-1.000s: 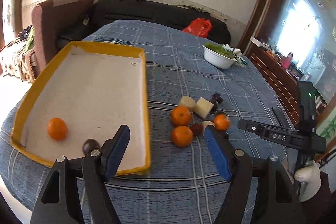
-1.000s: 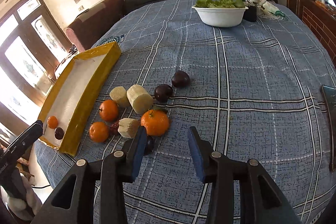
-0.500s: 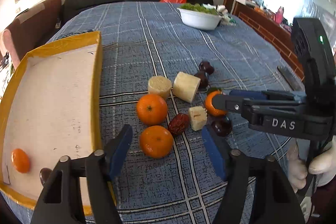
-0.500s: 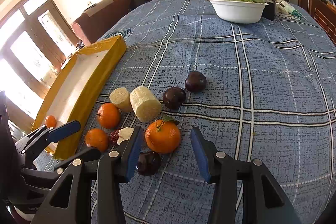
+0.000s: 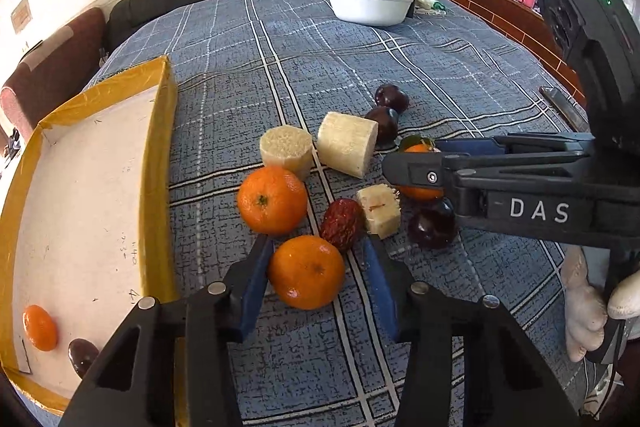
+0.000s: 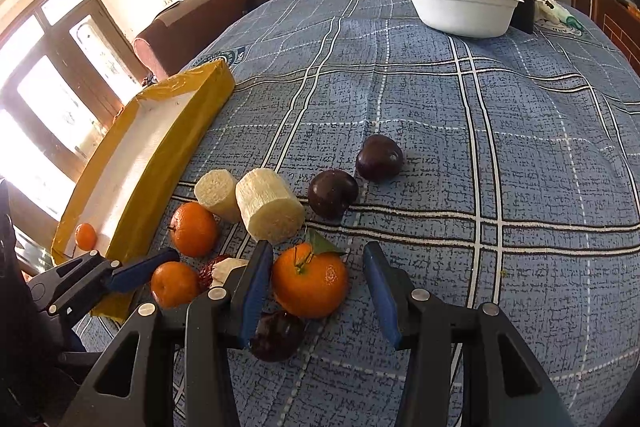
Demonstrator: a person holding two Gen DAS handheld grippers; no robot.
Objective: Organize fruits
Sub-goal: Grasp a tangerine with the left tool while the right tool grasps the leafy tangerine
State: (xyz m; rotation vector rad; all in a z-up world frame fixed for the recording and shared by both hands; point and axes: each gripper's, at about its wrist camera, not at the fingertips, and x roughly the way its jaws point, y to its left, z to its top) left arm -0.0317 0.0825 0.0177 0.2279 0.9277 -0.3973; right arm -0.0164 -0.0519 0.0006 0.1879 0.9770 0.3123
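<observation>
The left gripper (image 5: 316,255), jaws just closing, straddles a round orange tangerine (image 5: 306,271) without clear contact; the right gripper (image 6: 316,265) stands apart around a leafed orange (image 6: 310,281).

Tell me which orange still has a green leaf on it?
The orange between the right tool's fingers: a green leaf sits at its stem. The other two on the cloth and the one in the yellow tray are bare.

Woven cloth tablecloth (image 5: 400,67); glossy plums (image 6: 378,157); dimpled, shiny tangerines (image 5: 306,277).
</observation>
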